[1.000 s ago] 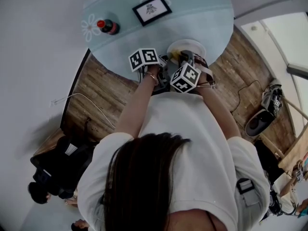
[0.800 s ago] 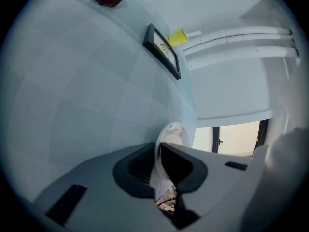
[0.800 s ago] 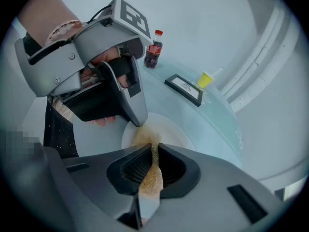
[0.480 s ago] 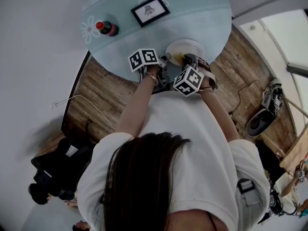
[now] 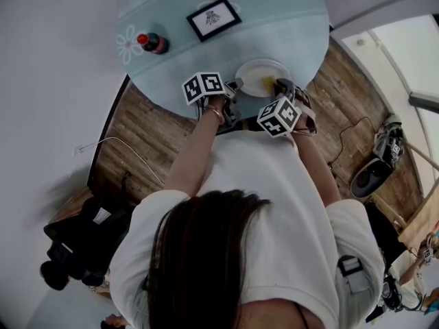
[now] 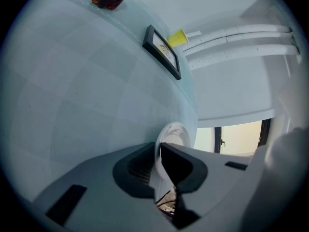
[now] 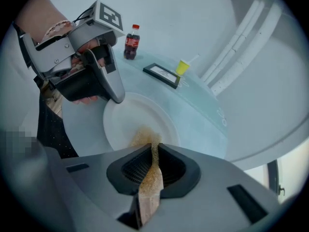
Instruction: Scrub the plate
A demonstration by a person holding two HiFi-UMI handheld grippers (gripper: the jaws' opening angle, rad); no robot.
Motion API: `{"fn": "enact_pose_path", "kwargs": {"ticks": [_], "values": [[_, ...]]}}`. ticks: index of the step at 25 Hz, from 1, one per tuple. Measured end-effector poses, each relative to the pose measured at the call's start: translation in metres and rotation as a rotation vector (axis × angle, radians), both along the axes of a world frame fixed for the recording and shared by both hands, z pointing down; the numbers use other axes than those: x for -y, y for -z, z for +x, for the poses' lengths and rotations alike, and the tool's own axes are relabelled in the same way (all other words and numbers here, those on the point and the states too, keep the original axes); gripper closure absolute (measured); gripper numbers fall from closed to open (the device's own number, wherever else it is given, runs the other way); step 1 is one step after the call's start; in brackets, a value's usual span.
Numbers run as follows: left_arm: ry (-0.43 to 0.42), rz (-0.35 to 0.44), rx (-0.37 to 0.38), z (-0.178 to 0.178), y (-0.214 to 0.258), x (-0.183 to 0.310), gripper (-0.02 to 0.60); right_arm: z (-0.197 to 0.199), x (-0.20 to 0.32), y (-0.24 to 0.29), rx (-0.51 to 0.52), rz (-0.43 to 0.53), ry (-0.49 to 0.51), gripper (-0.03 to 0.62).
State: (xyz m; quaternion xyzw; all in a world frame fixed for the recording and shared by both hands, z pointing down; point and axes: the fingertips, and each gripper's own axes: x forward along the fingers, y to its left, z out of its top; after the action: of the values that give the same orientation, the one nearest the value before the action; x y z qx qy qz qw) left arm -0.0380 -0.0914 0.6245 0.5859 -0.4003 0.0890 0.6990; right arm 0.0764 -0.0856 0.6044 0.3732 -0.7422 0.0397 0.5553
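Mid-scrub, the left gripper (image 6: pixel 158 154) clamped the plate (image 7: pixel 126 122) by its rim while the right gripper (image 7: pixel 153 151) pinched a sponge (image 7: pixel 148 183) against its lower-centre face, so the next move, I judged, called for wiping toward the upper left.

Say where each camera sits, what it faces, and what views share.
Head view: on the person's head, facing steeply down; hair, arms, left gripper, right gripper, plate.
Left gripper view: on that gripper, facing across the table; jaws clamp the plate's rim.
Right gripper view: on that gripper, facing down at the plate; jaws pinch the sponge; left gripper shows.
Shared: plate, bottle, picture frame in all three.
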Motion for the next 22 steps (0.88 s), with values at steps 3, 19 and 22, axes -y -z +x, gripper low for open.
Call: {"fn": "enact_pose_path", "kwargs": {"ticks": [3, 19, 22], "values": [[0.002, -0.005, 0.002, 0.0, -0.001, 0.0, 0.535, 0.01, 0.004, 0.0, 0.003, 0.009, -0.028, 0.539], [0.002, 0.005, 0.026, 0.0, 0.0, 0.0, 0.535, 0.033, 0.024, 0.0, 0.051, 0.023, -0.126, 0.539], [0.001, 0.02, 0.042, 0.001, -0.001, 0.0, 0.535, 0.034, 0.027, -0.001, 0.055, 0.028, -0.131, 0.539]]}}
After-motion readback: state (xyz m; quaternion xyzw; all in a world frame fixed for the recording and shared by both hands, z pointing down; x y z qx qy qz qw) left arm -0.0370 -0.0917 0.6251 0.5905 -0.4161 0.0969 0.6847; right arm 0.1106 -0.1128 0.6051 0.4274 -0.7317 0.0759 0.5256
